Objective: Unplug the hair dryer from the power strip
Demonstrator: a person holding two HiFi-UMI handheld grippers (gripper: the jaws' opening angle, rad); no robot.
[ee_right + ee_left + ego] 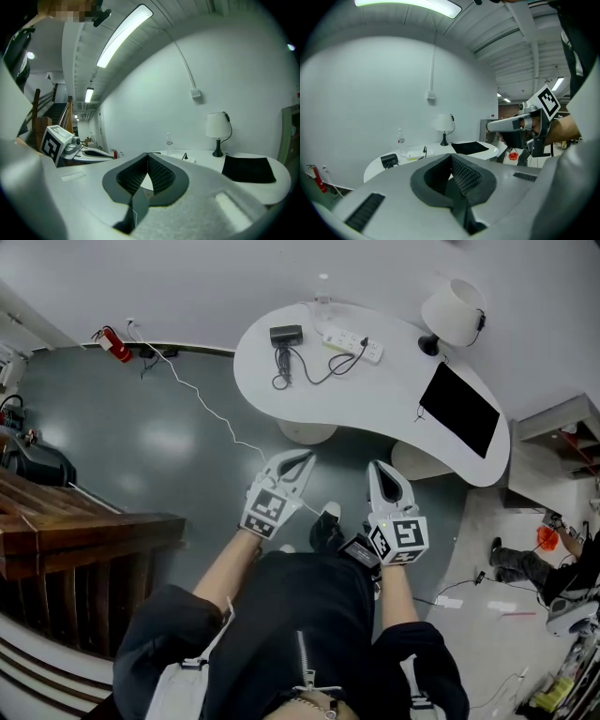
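Note:
On the white curved table lies a black hair dryer. Its dark cord loops across to a plug seated in the white power strip. Both grippers hang well short of the table, over the floor in front of the person. My left gripper is shut with nothing in it, and my right gripper is shut and empty too. The left gripper view shows the hair dryer and power strip far beyond the shut jaws of the left gripper. In the right gripper view the plug sits far behind the right gripper.
A white lamp, a black mat and a clear bottle share the table. A thin white cable crosses the grey floor from the wall near a red fire extinguisher. A wooden railing stands at the left.

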